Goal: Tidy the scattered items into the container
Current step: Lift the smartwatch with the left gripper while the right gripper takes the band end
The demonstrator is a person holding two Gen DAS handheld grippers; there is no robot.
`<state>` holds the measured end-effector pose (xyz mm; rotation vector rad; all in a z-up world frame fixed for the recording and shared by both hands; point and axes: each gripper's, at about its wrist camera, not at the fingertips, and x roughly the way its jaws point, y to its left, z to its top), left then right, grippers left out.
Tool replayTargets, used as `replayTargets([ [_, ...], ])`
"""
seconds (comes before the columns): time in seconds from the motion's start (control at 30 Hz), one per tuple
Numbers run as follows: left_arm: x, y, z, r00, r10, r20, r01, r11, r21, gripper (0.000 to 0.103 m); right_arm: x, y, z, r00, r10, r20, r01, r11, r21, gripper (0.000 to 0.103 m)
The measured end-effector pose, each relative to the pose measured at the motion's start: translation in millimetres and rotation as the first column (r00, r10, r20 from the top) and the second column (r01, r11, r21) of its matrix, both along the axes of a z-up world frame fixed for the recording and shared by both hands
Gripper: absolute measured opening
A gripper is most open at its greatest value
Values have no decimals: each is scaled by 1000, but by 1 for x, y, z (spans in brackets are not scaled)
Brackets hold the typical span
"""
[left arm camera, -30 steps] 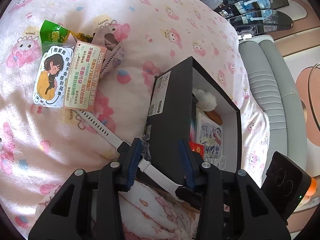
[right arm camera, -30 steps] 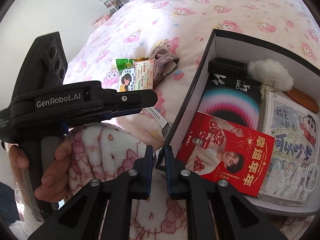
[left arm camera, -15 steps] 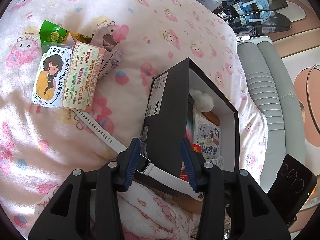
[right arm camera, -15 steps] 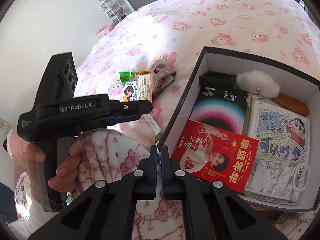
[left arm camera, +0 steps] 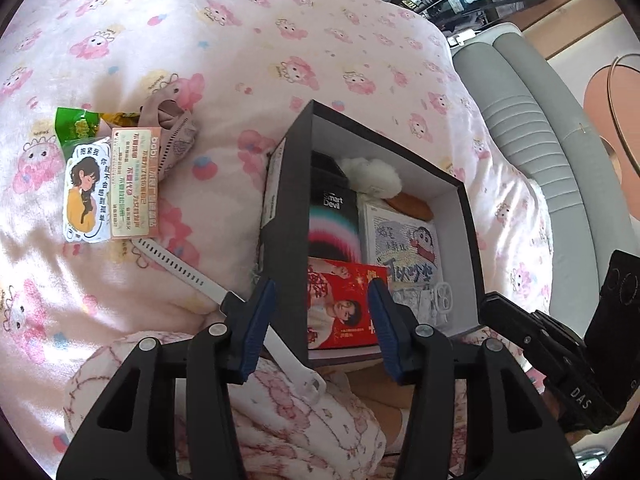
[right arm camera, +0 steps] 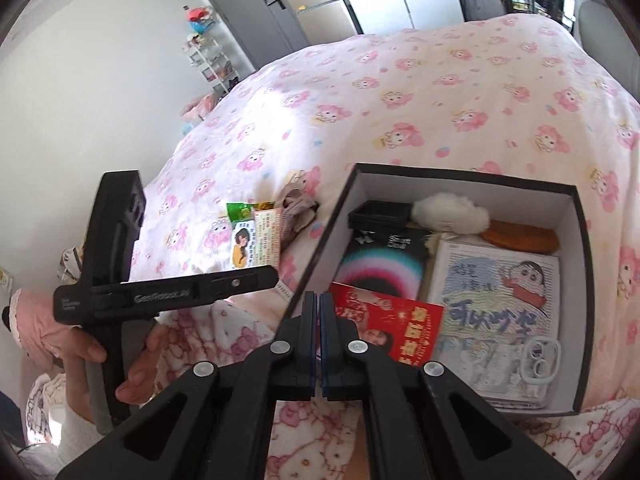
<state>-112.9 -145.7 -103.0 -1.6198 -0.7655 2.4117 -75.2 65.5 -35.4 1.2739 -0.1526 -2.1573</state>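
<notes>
The left tongs [left arm camera: 322, 294] stood released, jaws wide apart, hovering over the near left corner of the black box [left arm camera: 468, 216]. Nothing sat between the blue pads. The right tongs [right arm camera: 314, 304] were clenched, pads pressed together with nothing caught in them, poised just over the box's near left wall [right arm camera: 316, 248].

The box rested on the pink cartoon-print bed cover [left arm camera: 280, 32] against the person's lap. Inside it lay a red packet with a portrait [left arm camera: 344, 304] at the near end, a black "Smart Devil" package [left arm camera: 334, 216] behind it, a cartoon-boy booklet [left arm camera: 404, 248] to the right, a white fluffy ball [left arm camera: 372, 174] and a brown oval piece [left arm camera: 412, 206] at the far end. A small black tray [right arm camera: 378, 214] sat in the far left corner, and a white plastic ring piece [right arm camera: 540, 360] lay on the booklet's near right edge.

Outside the box, a white perforated strap [left arm camera: 180, 270] ran across the cover, passing under the left tongs toward the lap. Farther left lay a girl-illustrated sticker pack [left arm camera: 86, 192], touching a peach printed packet [left arm camera: 136, 184], with a green snack packet [left arm camera: 78, 128] and a crumpled beige cloth [left arm camera: 168, 120] behind them. The person's left hand [right arm camera: 132, 360] gripped the left tool's handle.
</notes>
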Motion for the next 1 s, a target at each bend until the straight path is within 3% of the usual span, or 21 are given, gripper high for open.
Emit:
replayTargets([
  [0.17, 4, -8, -2, 997, 74, 13, -73, 996, -41, 49, -3, 3, -16, 998, 33, 58, -33, 999, -2, 1],
  [0.33, 10, -22, -4, 993, 120, 12, -119, 991, -63, 49, 7, -36, -41, 962, 205, 180, -195, 978, -70, 1],
  [0.43, 11, -25, -7, 993, 116, 16, -115, 992, -61, 49, 9, -60, -57, 948, 232, 219, -227, 973, -52, 2],
  [0.57, 12, -25, -11, 995, 97, 19, -96, 994, -57, 49, 11, -76, -65, 935, 249, 252, -241, 968, -64, 3],
  [0.73, 11, -28, -20, 995, 94, 27, -93, 994, -57, 50, 6, -86, -77, 937, 204, 284, -209, 978, -11, 18],
  [0.87, 12, -28, -22, 996, 85, 19, -84, 995, -63, 50, 4, -88, -86, 939, 180, 293, -184, 983, -13, 17],
  [0.93, 12, -28, -23, 997, 78, 18, -77, 995, -61, 50, 3, -87, -85, 947, 179, 266, -181, 983, -18, 4],
  [1.0, 12, -27, -22, 997, 74, 16, -73, 996, -59, 50, 3, -83, -78, 960, 164, 226, -163, 986, -24, 2],
])
